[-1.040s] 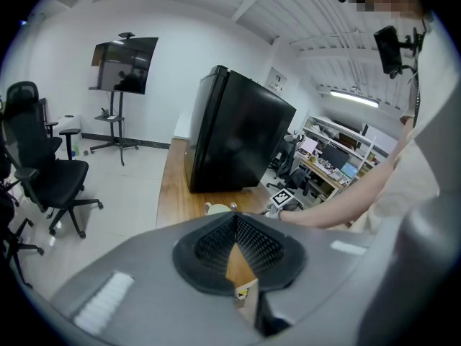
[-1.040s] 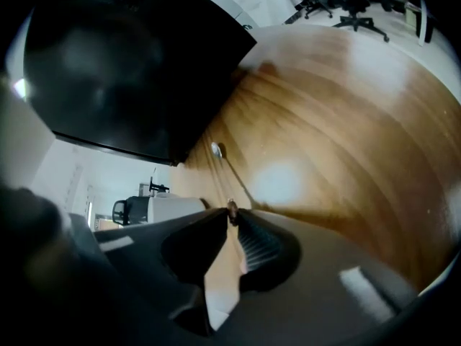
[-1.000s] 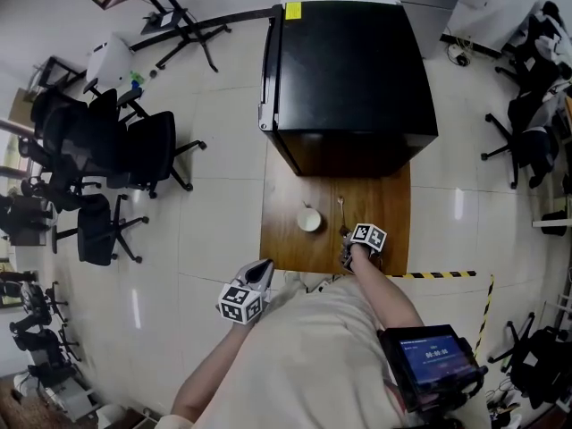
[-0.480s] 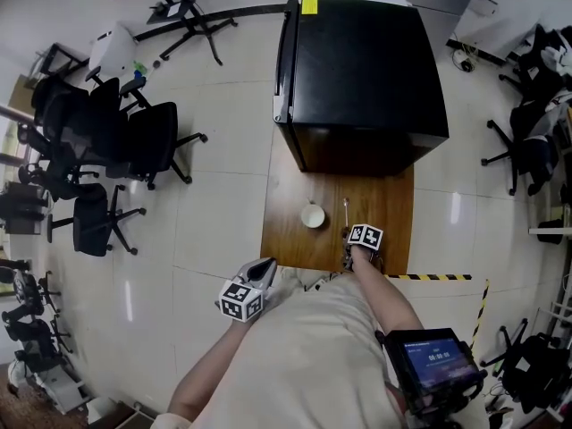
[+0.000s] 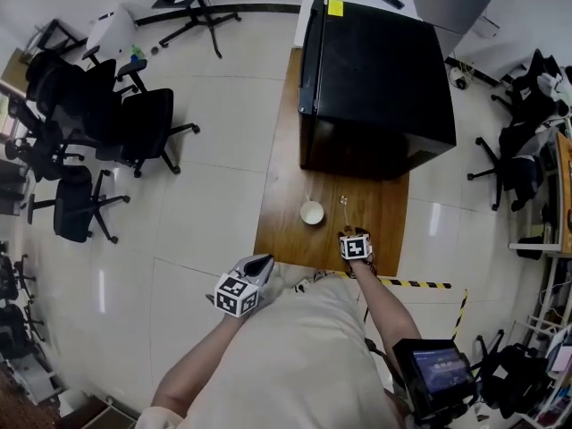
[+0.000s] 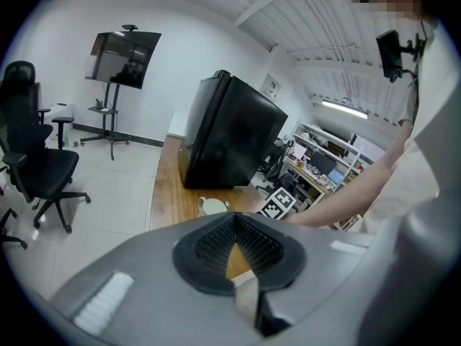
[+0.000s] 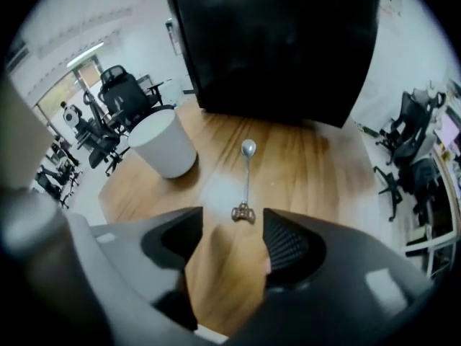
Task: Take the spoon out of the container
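Observation:
A metal spoon (image 7: 247,175) lies flat on the wooden table (image 7: 317,164), bowl end away from me, to the right of a white cup (image 7: 164,143). My right gripper (image 7: 234,247) sits just behind the spoon's handle end. Its jaws are opening and nothing is between them. In the head view the spoon (image 5: 344,207) lies right of the cup (image 5: 311,213), with the right gripper (image 5: 356,247) near the table's front edge. My left gripper (image 5: 239,291) hangs off the table at my left, and its jaws (image 6: 234,247) are closed together on nothing.
A large black cabinet (image 5: 375,83) fills the far half of the table (image 5: 286,231). Office chairs (image 5: 98,141) stand on the tiled floor to the left. Yellow-black tape (image 5: 420,284) marks the floor by the table's near right corner.
The right gripper has drawn back a little toward the table's near edge, away from the spoon. The spoon and cup stay where they were. The head view has shifted.

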`<state>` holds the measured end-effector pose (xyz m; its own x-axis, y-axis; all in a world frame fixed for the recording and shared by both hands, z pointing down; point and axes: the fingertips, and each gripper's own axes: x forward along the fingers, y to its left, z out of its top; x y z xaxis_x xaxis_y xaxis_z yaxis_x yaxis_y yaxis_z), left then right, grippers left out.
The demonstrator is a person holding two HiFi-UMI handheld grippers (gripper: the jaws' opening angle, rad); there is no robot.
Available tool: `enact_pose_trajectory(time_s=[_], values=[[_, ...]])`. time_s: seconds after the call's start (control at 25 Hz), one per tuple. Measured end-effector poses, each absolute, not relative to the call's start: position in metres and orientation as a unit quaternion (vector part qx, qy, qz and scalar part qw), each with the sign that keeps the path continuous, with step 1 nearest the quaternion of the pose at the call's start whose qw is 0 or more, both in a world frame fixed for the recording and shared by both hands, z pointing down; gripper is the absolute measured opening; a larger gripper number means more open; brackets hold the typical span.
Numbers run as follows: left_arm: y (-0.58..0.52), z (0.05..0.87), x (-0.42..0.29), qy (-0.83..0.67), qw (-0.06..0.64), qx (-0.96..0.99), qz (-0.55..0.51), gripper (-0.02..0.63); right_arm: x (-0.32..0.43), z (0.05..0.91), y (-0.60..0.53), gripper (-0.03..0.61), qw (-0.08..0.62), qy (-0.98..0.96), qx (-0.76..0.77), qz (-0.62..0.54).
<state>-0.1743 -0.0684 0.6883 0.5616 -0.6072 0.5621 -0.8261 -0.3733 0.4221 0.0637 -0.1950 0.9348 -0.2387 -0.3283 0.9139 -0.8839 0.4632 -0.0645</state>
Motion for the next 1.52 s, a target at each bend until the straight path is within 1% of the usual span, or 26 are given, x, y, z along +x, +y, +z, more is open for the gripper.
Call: enact_pose_trajectory(time_s=[0.12, 0.2, 0.44, 0.52, 0.64, 0.8, 1.12, 1.32, 1.52], values=[[-0.064, 0.689, -0.176, -0.430, 0.343, 0.820, 0.157, 0.000, 0.069, 0.922, -0.192, 0.267, 0.436, -0.727, 0.435, 0.305], [-0.060, 0.689, -0.181, -0.428, 0.343, 0.822, 0.152, 0.000, 0.072, 0.903, -0.189, 0.265, 0.403, -0.732, 0.456, 0.308], [-0.060, 0.681, -0.228, -0.438, 0.339, 0.825, 0.114, 0.000, 0.061, 0.817, -0.168, 0.221, 0.298, -0.748, 0.512, 0.297], [-0.059, 0.679, -0.251, -0.438, 0.337, 0.827, 0.100, 0.000, 0.042, 0.793, -0.154, 0.218, 0.282, -0.753, 0.522, 0.285], [-0.067, 0.680, -0.273, -0.436, 0.334, 0.832, 0.079, 0.000, 0.022, 0.768, -0.146, 0.193, 0.281, -0.757, 0.529, 0.263], [-0.080, 0.681, -0.257, -0.418, 0.332, 0.842, 0.077, 0.000, 0.034, 0.732, -0.140, 0.192, 0.271, -0.756, 0.544, 0.245], [-0.079, 0.675, -0.245, -0.384, 0.288, 0.871, 0.103, 0.000, 0.038, 0.676, -0.126, 0.183, 0.204, -0.765, 0.570, 0.220], [-0.068, 0.669, -0.231, -0.396, 0.288, 0.867, 0.090, 0.003, 0.052, 0.654, -0.118, 0.178, 0.160, -0.779, 0.568, 0.214], [-0.042, 0.665, -0.197, -0.415, 0.290, 0.858, 0.089, 0.003, 0.065, 0.643, -0.092, 0.178, 0.126, -0.804, 0.538, 0.218]])
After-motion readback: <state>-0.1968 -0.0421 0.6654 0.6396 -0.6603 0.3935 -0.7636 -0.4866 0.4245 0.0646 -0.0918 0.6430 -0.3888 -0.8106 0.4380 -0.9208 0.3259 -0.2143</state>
